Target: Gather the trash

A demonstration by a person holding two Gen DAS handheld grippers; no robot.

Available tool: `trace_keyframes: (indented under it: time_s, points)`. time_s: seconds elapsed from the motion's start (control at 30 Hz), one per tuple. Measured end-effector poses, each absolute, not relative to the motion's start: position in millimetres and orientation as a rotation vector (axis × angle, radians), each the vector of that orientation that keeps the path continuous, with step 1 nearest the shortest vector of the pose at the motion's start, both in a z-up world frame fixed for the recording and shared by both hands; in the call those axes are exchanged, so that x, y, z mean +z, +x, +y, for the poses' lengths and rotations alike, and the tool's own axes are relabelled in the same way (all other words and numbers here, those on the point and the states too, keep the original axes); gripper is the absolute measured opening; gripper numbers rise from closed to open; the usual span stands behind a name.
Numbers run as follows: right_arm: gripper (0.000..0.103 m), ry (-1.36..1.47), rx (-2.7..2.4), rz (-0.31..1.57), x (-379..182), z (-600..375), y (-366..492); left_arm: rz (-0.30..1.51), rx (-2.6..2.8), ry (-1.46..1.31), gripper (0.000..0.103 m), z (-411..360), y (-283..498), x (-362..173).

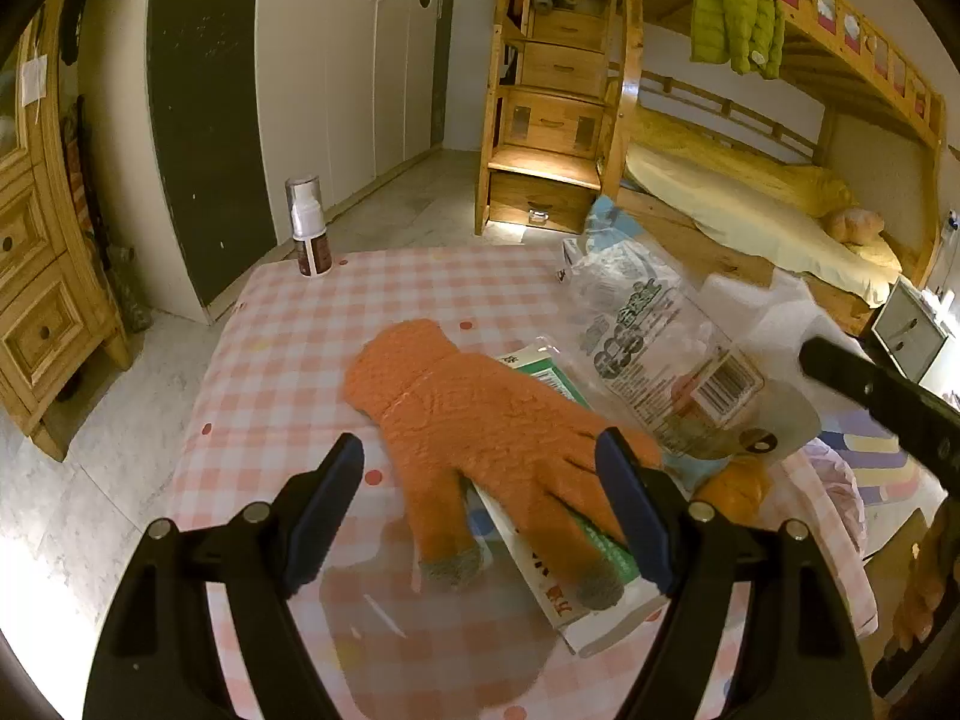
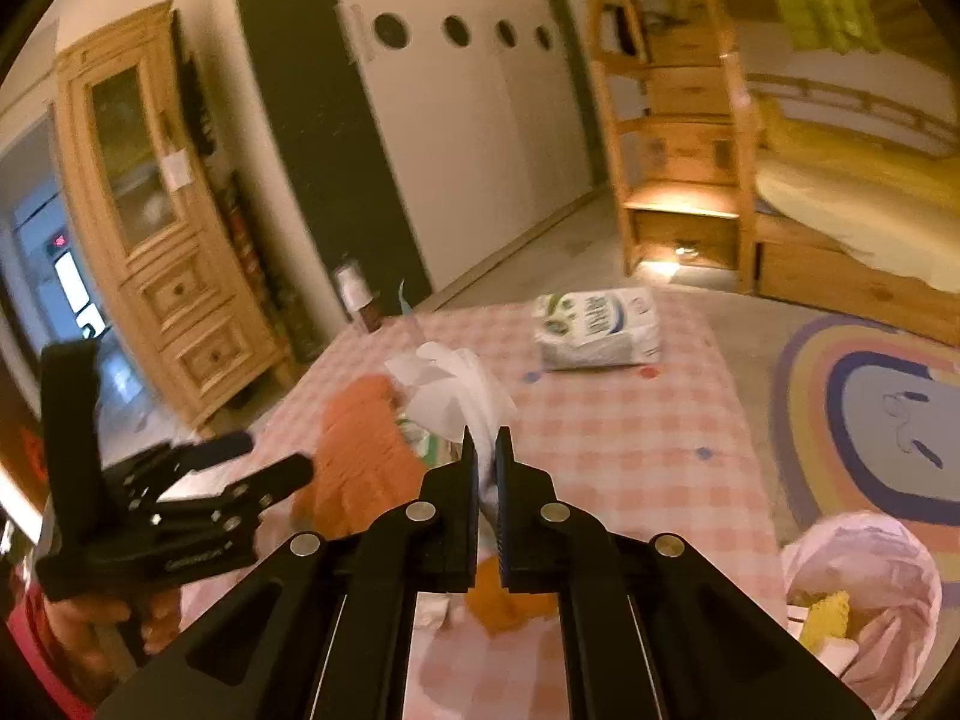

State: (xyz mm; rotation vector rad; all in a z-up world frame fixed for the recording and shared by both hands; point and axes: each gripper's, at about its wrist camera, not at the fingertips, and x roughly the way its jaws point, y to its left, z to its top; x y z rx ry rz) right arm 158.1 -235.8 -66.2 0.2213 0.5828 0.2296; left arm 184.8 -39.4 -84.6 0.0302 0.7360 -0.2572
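My right gripper [image 2: 486, 441] pinches a clear plastic wrapper [image 1: 654, 336]: light, crinkly, slippery, so I grip a bunched fold. My left gripper [image 1: 480, 456] stands spread, empty, over the soft orange glove [image 1: 474, 414].

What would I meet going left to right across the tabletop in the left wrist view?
Spray bottle at the far left corner → orange glove in the middle, lying over a green-and-white packet → clear printed plastic wrapper → white tissue at the right.
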Motion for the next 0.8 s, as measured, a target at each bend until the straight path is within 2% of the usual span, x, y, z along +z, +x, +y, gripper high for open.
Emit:
trace_keyframes:
  time_s: [0.03,0.17,0.23,0.47,0.5,0.57,0.6,0.67,0.7,0.73,0.8]
  points:
    - [0.009,0.256,0.240,0.584,-67,-240,160,0.736,-0.258,0.029,0.077,-39,185,-85]
    - [0.009,0.361,0.247,0.582,-70,-257,162,0.737,-0.262,0.032,0.077,-39,185,-85]
    - [0.004,0.401,0.232,0.567,-69,-266,161,0.736,-0.264,0.034,0.077,-38,185,-85]
    - [0.004,0.342,0.086,0.652,-80,-274,165,0.733,-0.276,0.045,0.077,-43,183,-86]
    - [0.008,0.325,0.073,0.663,-82,-274,164,0.733,-0.278,0.048,0.077,-45,183,-86]
    - [0.009,0.287,0.065,0.704,-88,-273,167,0.732,-0.278,0.054,0.077,-47,182,-86]
    - [0.012,0.278,0.066,0.722,-91,-274,169,0.732,-0.278,0.058,0.077,-48,181,-86]
    - [0.030,0.241,0.047,0.766,-99,-275,168,0.736,-0.277,0.062,0.077,-51,181,-87]
    - [0.045,0.217,0.035,0.781,-102,-277,168,0.737,-0.277,0.063,0.077,-52,181,-87]
    - [0.055,0.176,0.015,0.807,-107,-276,168,0.737,-0.278,0.064,0.077,-53,181,-86]
    - [0.062,0.125,-0.006,0.848,-117,-277,168,0.736,-0.277,0.069,0.077,-56,181,-87]
